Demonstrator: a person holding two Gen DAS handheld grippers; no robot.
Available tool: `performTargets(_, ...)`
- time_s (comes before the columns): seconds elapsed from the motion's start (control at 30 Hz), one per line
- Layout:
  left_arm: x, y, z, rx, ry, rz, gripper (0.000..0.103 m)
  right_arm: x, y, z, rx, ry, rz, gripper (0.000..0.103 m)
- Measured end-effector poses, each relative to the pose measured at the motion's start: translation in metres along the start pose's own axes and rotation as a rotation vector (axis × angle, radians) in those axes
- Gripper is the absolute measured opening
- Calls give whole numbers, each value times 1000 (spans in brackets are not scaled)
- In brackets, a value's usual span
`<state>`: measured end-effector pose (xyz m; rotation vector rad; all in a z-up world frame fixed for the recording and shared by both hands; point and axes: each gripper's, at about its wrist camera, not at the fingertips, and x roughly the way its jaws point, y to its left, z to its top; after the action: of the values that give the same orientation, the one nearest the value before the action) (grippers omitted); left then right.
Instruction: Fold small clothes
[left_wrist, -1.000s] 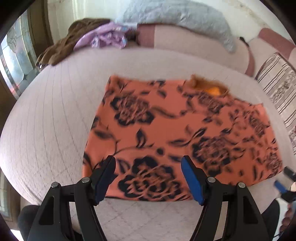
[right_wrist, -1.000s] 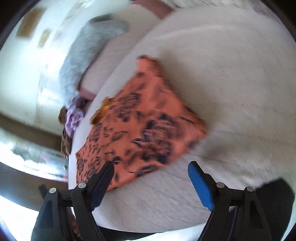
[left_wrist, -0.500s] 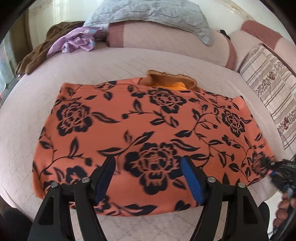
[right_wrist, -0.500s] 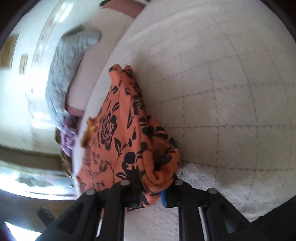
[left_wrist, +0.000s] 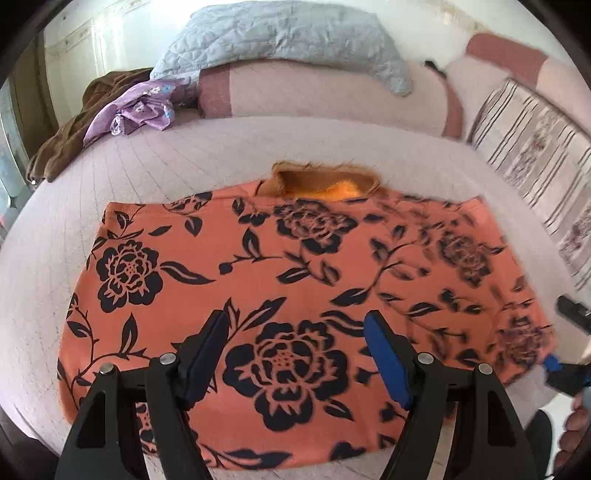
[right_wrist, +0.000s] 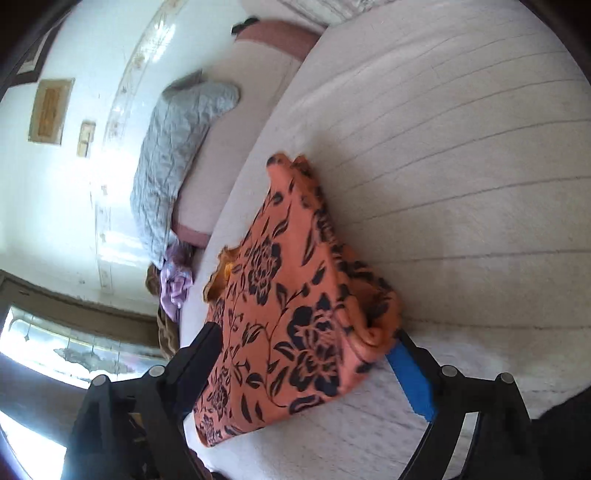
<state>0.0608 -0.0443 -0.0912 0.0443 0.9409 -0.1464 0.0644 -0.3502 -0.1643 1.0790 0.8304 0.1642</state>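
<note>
An orange garment (left_wrist: 258, 266) with a black flower print lies flat on the pale quilted bed (left_wrist: 184, 158); a fuzzy orange collar (left_wrist: 325, 184) shows at its far edge. My left gripper (left_wrist: 297, 321) hovers over the garment's near edge, its jaws wide and still opening, with nothing pinched. In the right wrist view the garment (right_wrist: 288, 295) has its near right corner bunched up between the jaws of my right gripper (right_wrist: 306, 332). Those jaws are opening, and the pads do not press the cloth. The right gripper's tip (left_wrist: 561, 365) also shows at the garment's right corner.
At the bed's head lie a grey quilted pillow (left_wrist: 288, 37) on a pink bolster (left_wrist: 314, 96), a purple cloth (left_wrist: 140, 110) and a brown garment (left_wrist: 74, 125). A striped cushion (left_wrist: 535, 166) lies along the right side. A person's hand (left_wrist: 576, 417) shows at lower right.
The left gripper slid from the garment's left corner to the middle of its near edge. The right gripper shut on the right corner half a second ago and has now spread apart.
</note>
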Motion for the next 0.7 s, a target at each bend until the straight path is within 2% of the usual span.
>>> performTargets(0.03,14,-1,-2,21,56,33,76,6,3,0,-6,7,4,87)
performTargets(0.07,26,-2,-5,34,103,46,78,13,5,1,-21,12,-20,81)
performTargets(0.1,22,-1,-4,27,77,43,78,23,7,1,-44,22,-64,67)
performTargets(0.13,14,0,-1,16,64,34,77,29,7,1,-51,23,-88,58)
performTargets(0.17,2,2,2,3,33,6,77,32,6,3,-41,25,-117,43)
performTargets(0.2,-6,3,4,-4,-2,-7,77,31,5,5,-38,23,-133,39)
performTargets(0.27,-15,5,2,-16,-59,10,78,30,9,7,-63,11,-145,39)
performTargets(0.3,-8,5,1,-19,-39,17,78,30,9,8,-74,10,-160,41)
performTargets(0.33,9,3,-3,-5,30,1,78,32,7,8,-78,11,-174,43)
performTargets(0.37,27,-1,-9,28,98,11,81,33,4,8,-70,11,-169,50)
performTargets(0.4,25,-4,-11,52,39,25,82,36,4,10,-56,2,-152,52)
performTargets(0.43,23,-6,-11,65,29,34,82,36,5,11,-57,-3,-160,52)
performTargets(0.47,23,-4,-9,41,46,23,82,39,10,14,-71,0,-182,44)
performTargets(0.5,23,-1,-7,17,52,5,82,42,19,16,-103,6,-216,21)
performTargets(0.6,19,11,-1,-29,75,-69,82,40,67,17,-252,-14,-279,17)
performTargets(0.67,4,35,2,-134,55,-136,82,37,126,6,-412,-57,-274,16)
performTargets(0.7,-2,47,2,-186,40,-142,82,38,153,-3,-487,-69,-260,17)
